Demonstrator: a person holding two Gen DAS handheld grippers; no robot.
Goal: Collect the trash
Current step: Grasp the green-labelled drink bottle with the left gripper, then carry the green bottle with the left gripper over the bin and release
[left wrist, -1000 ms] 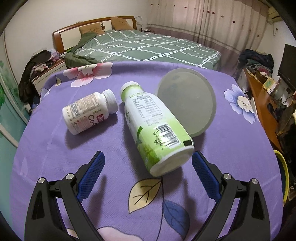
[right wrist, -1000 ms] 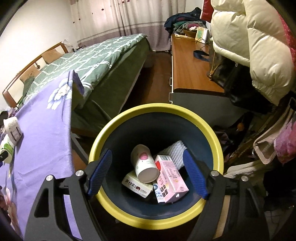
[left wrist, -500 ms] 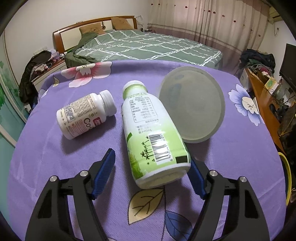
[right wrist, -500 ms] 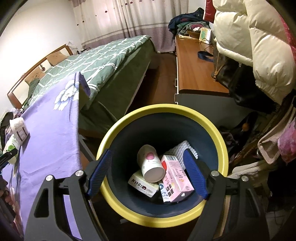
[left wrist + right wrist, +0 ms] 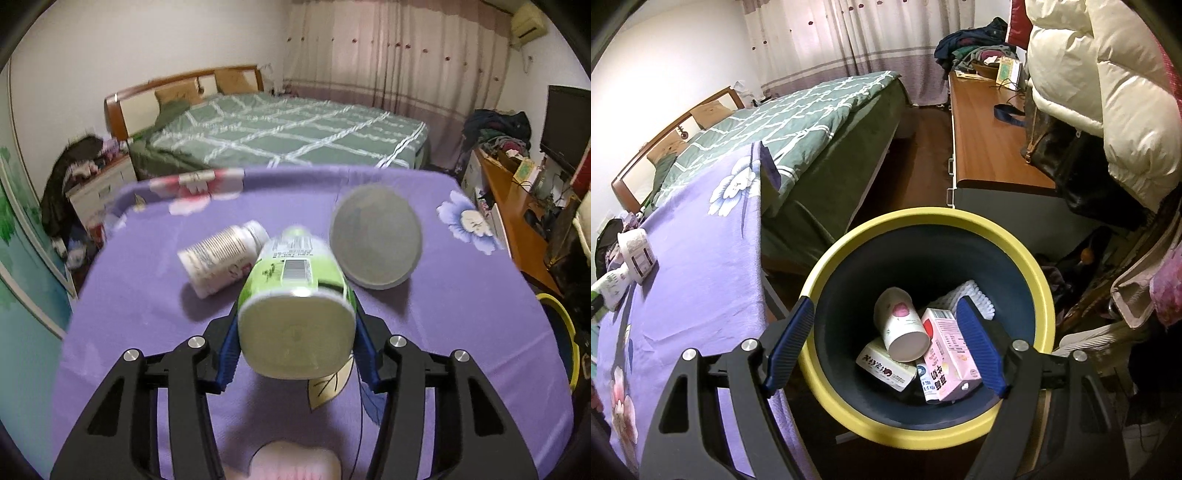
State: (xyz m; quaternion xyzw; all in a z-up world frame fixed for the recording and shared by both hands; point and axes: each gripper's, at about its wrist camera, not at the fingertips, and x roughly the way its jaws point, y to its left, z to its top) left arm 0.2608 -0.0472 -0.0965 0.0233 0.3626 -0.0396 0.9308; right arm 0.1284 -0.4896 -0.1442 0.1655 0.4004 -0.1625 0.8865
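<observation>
1. Bottle (image 5: 295, 280), green and white, sat between the pads of the left gripper (image 5: 295, 354), whose jaws were closing onto its sides; a second before it lay flat near the middle of the table (image 5: 461, 332) with the fingers spread wide on either side
2. Its base faced the camera and it appeared raised off the purple cloth, where it had rested half a second earlier, so I judged the pickup made and the carry to the bin the step ahead
3. White pill bottle (image 5: 221, 262) and grey round lid (image 5: 376, 243) lay where they had been, toward the far edge of the table, left and right of the held bottle, so two pieces remained to collect
4. Right gripper (image 5: 886, 343) hung over the yellow-rimmed bin (image 5: 1027, 273) off the right edge of the table, fingers well apart with nothing between them, unchanged from a second before
5. Bin already held a paper cup (image 5: 901, 328), a pink carton (image 5: 945, 350) and a small box (image 5: 882, 369)
6. Motion blur smeared the left view; the bottle hid the pad tips, its own neck and part of the pill bottle, and the bin showed there only as a sliver at the frame's right side
</observation>
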